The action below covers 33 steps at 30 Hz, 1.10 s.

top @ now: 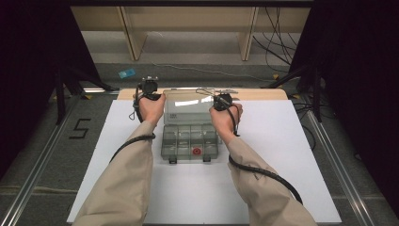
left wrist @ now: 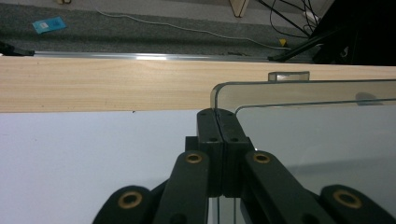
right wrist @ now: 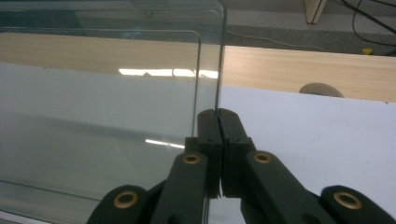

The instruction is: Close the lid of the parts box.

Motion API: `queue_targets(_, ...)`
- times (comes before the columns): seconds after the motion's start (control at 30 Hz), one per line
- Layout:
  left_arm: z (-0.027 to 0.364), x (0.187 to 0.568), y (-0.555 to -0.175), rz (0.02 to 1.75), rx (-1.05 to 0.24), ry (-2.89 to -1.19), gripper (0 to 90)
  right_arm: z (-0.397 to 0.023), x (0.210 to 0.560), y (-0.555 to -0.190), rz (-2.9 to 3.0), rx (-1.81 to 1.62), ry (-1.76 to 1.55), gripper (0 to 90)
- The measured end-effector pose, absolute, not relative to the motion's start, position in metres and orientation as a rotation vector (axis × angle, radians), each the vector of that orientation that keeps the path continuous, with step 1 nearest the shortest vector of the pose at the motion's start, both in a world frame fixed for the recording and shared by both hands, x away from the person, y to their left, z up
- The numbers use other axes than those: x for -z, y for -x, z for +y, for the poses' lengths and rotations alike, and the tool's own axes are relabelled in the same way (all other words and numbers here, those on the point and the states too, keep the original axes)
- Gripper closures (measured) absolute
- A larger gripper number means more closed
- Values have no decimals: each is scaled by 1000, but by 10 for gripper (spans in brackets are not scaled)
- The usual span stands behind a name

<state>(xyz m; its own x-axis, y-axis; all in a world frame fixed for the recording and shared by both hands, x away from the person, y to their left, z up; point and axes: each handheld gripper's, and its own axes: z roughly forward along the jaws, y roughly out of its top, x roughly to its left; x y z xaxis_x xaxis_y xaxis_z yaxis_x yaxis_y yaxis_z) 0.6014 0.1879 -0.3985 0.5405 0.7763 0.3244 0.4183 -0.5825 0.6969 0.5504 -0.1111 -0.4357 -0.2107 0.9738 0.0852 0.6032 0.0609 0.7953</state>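
A clear plastic compartment box (top: 190, 141) sits open in the middle of the white board, with a small red item (top: 196, 151) in a front compartment. Its transparent lid (top: 188, 107) stands raised at the back. My left gripper (top: 160, 96) is shut on the lid's left edge; in the left gripper view the jaws (left wrist: 217, 112) meet on the thin edge of the lid (left wrist: 317, 140). My right gripper (top: 215, 101) is shut on the lid's right edge, and the right gripper view has the jaws (right wrist: 217, 112) pinching the lid (right wrist: 102, 102) the same way.
The white board (top: 282, 141) lies on a wooden table whose far strip (top: 263, 94) runs behind the box. Beyond it the floor holds a blue card (top: 126, 73), cables and wooden legs. Dark stands rise at both sides.
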Motion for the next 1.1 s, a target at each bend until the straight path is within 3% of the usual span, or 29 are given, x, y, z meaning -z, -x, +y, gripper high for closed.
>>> queue_targets(0.3, 186, 394, -587, 939, -868, -2193, 896, -121, 422, -560, 1872, -1089, -1480, 782)
queue_targets(0.5, 186, 394, -582, 946, -868, -2141, 896, -122, 406, -567, 1886, -1126, -1455, 782)
queue_targets(0.77, 187, 393, -580, 927, -869, -2154, 896, -122, 406, -570, 1885, -1129, -1478, 816)
queue_targets(0.8, 186, 393, -580, 928, -867, -2136, 896, -123, 407, -571, 1886, -1120, -1472, 858)
queue_targets(1.1, 187, 394, -575, 916, -869, -2102, 895, -121, 404, -567, 1894, -1099, -1465, 871)
